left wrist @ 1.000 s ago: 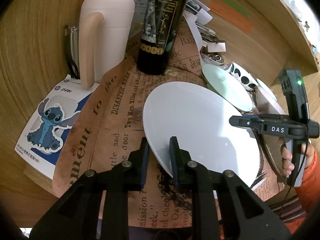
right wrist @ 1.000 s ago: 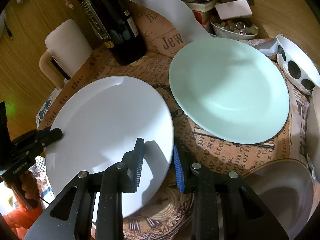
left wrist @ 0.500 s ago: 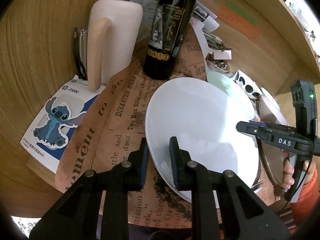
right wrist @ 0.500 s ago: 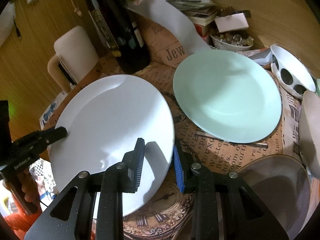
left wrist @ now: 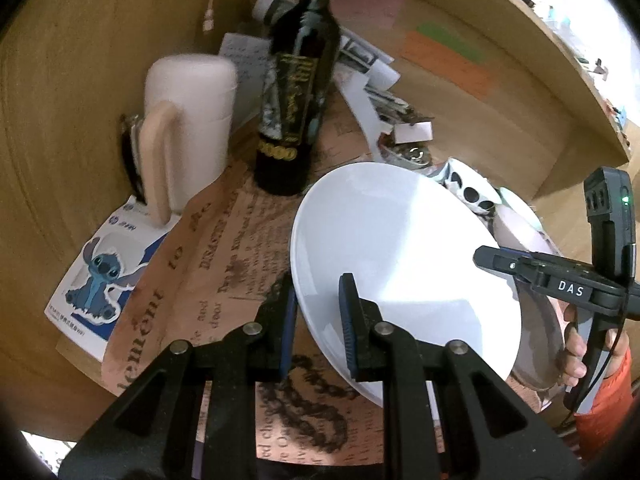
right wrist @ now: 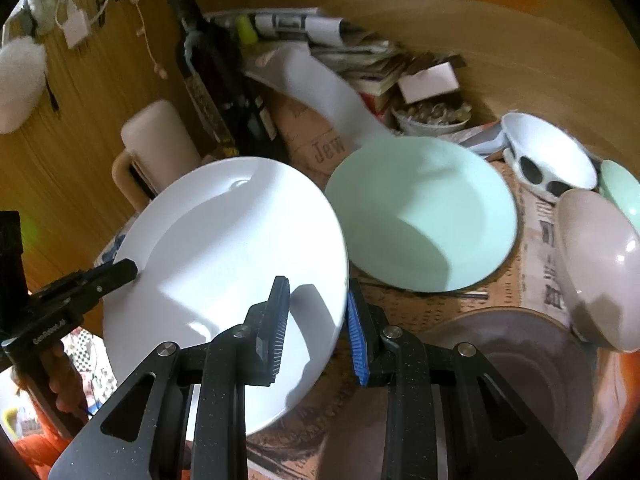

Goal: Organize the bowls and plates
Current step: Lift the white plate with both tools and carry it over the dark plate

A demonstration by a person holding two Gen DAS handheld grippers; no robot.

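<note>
Two black grippers clamp opposite edges of one round white ceramic plate (left wrist: 404,264): the left gripper (left wrist: 316,312) pinches its near rim, the right gripper (right wrist: 318,314) the far side, jaws narrow on the rim. The plate hangs tilted above the newspaper-print cloth (left wrist: 224,256) on the wooden bench (left wrist: 60,140), just beside a pale green round plate (right wrist: 420,216) lying flat. A dark wine bottle (left wrist: 294,120) and a cream jug (left wrist: 188,120) stand behind.
</note>
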